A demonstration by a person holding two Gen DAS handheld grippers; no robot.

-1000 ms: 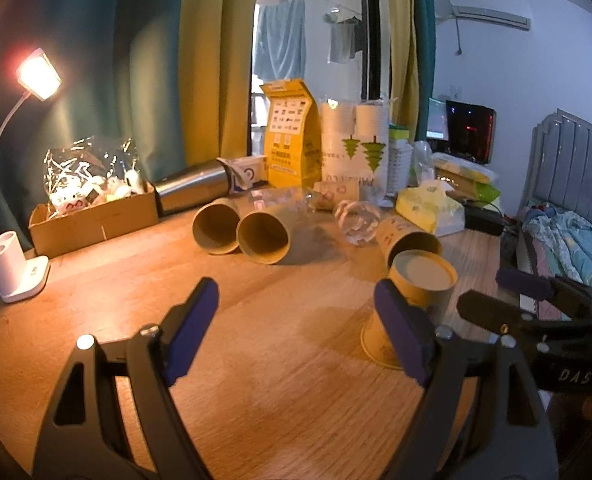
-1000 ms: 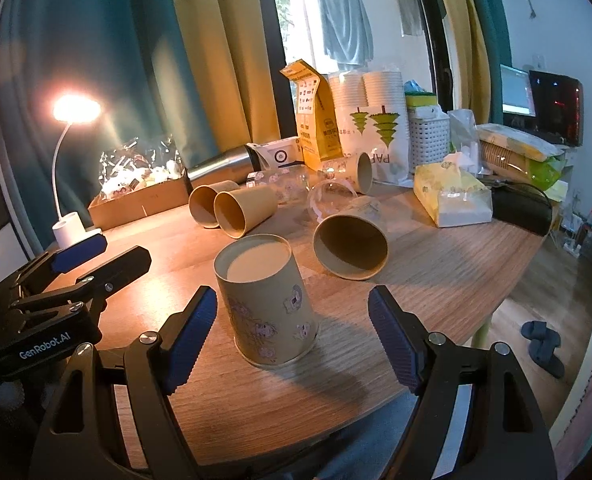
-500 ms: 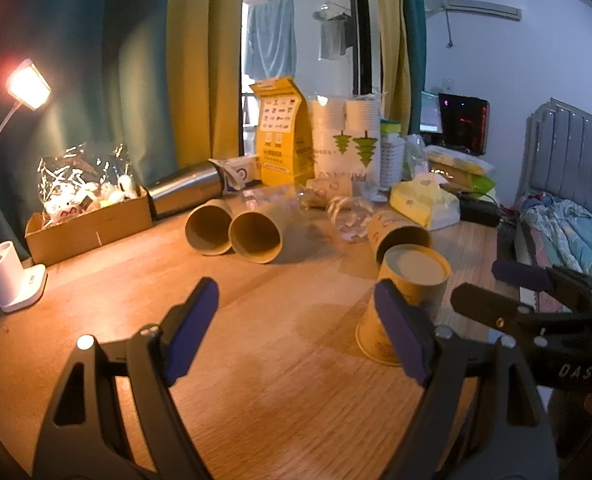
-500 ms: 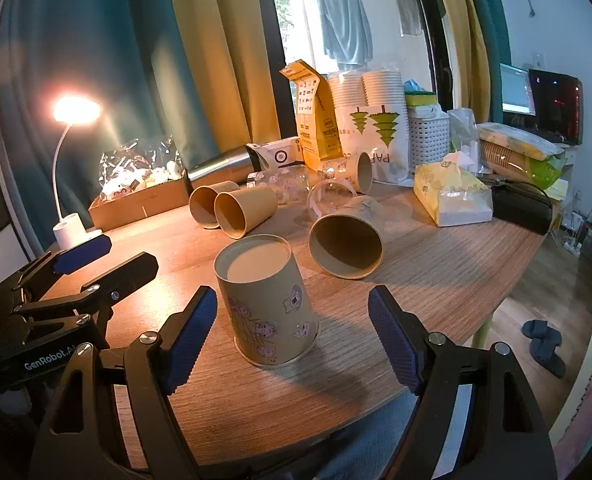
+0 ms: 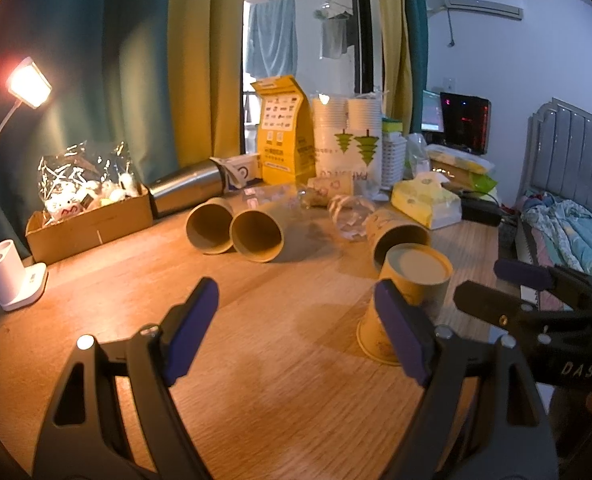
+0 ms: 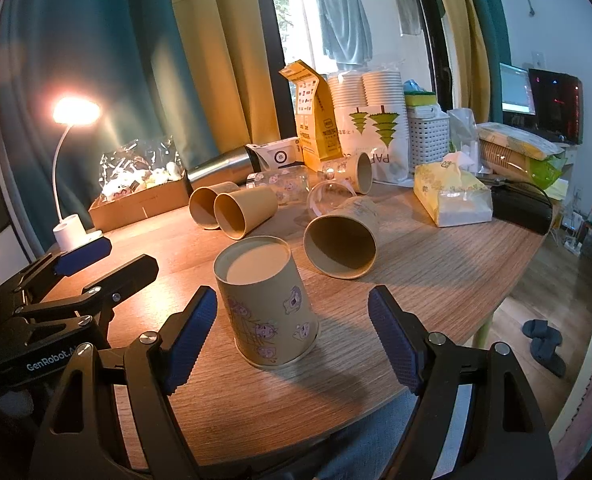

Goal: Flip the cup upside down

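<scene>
The cup [image 6: 266,302] stood upside down between the right gripper's [image 6: 292,336] spread fingers, untouched; the left gripper [image 5: 296,330] gaped beside it.

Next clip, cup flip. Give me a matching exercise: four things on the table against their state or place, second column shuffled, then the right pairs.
Things:
1. printed paper cup
2. steel flask
3. desk lamp
4. tissue pack

States:
A. lit, at the table's left end
B. standing mouth down between the open right gripper fingers
C. lying on its side near the curtain
D. resting flat on the table's right side

Pairs: 1-B, 2-C, 3-A, 4-D
</scene>
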